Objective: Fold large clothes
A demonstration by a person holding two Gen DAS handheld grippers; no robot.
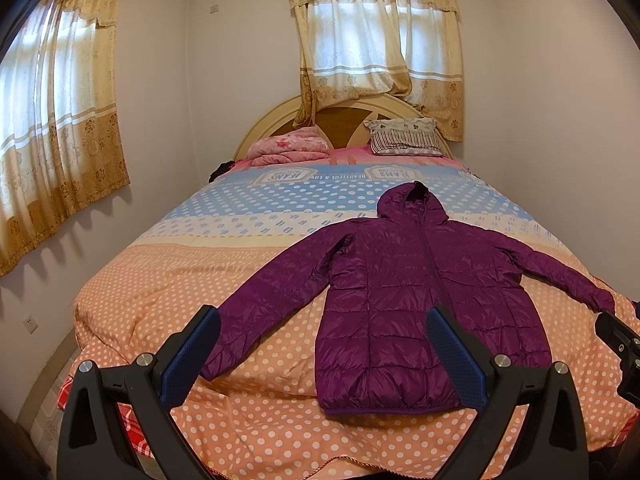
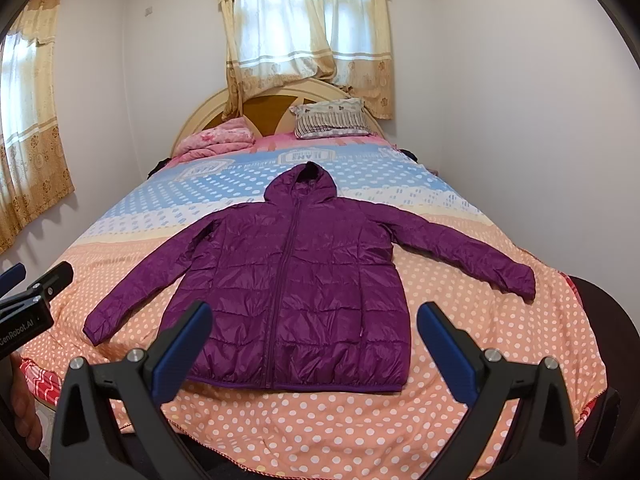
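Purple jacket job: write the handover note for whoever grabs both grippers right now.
Left gripper: open, empty, above the foot of the bed.
Right gripper: open, empty, alongside.
Purple jacket: flat, front up, zipped, hood toward the headboard, both sleeves spread out, hem at the near edge.
Done: jacket laid out.
Left: every fold; likely sleeves in first, then the body.

— So where are we, somebody's house?

— Yep, we're in a home bedroom. We've got a big bed (image 2: 460,320) with a polka-dot cover, a rounded wooden headboard (image 2: 276,110), a pillow (image 2: 332,122) and a folded pink blanket (image 2: 218,142) up top.

— And the windows?

— We see frilly gold curtains (image 1: 372,44) on two of them, plain white walls, and a wall socket (image 1: 29,323) low down.
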